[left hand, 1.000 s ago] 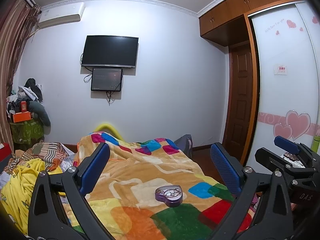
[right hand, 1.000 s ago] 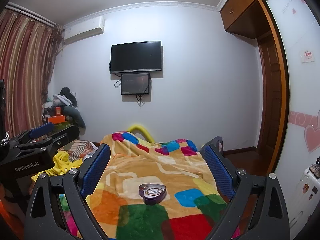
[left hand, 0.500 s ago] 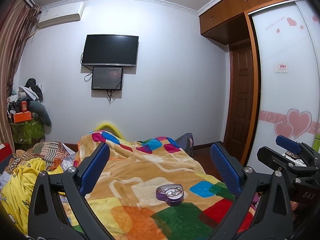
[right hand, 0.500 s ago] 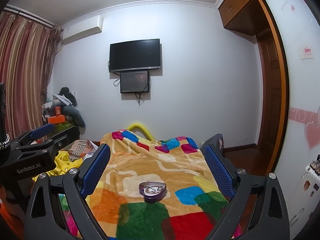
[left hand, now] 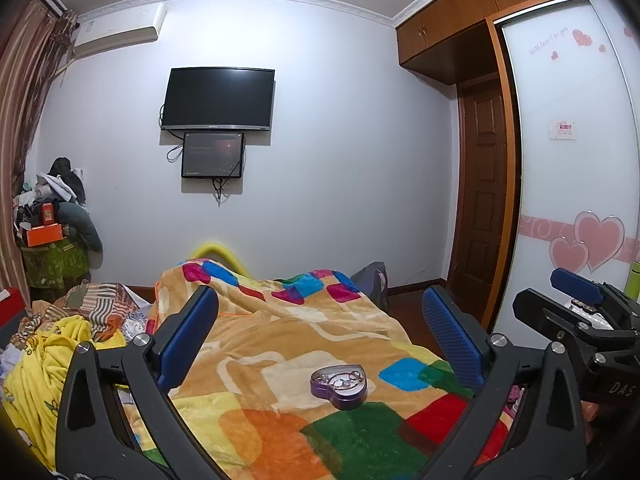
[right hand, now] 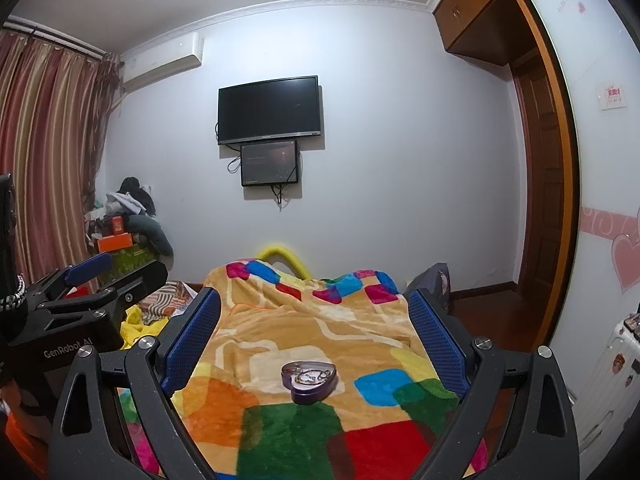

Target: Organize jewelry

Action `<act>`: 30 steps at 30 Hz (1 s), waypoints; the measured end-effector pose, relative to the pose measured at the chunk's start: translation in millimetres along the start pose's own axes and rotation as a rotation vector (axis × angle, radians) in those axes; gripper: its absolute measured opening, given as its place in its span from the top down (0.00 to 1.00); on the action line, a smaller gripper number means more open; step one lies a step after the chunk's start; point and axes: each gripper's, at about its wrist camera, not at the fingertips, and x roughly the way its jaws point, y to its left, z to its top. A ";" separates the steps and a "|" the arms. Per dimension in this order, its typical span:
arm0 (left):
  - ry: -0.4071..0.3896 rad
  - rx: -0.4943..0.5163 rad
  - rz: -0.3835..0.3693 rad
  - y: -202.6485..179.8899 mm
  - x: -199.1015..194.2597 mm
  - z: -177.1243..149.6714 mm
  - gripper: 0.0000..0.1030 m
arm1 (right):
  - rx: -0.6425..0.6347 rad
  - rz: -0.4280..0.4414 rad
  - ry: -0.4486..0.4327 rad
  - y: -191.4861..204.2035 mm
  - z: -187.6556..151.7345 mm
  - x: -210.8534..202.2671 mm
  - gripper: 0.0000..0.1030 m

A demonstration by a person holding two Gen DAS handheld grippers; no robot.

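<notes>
A purple heart-shaped jewelry box (left hand: pixel 339 385) lies open on the patchwork blanket (left hand: pixel 280 344), with several pieces of jewelry tangled inside. It also shows in the right wrist view (right hand: pixel 309 378). My left gripper (left hand: pixel 320 320) is open and empty, held above the bed with the box between and below its blue fingers. My right gripper (right hand: pixel 316 320) is open and empty, also above and short of the box. Each gripper shows at the edge of the other's view: the right one (left hand: pixel 580 312), the left one (right hand: pixel 88 280).
The bed reaches to the far wall under a TV (left hand: pixel 218 98). Yellow and striped bedding (left hand: pixel 48 344) is heaped on the left. A cluttered stand (left hand: pixel 52 232) is in the left corner. A wardrobe (left hand: pixel 572 200) and a door (left hand: pixel 480 192) are on the right.
Both views have tipped slightly, so the box sits a little higher in the frames. Both grippers stay open and empty.
</notes>
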 end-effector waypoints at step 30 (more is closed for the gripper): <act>0.026 0.003 -0.036 -4.0 1.7 -3.9 0.00 | 0.029 -0.009 0.010 -3.7 -1.4 2.6 0.09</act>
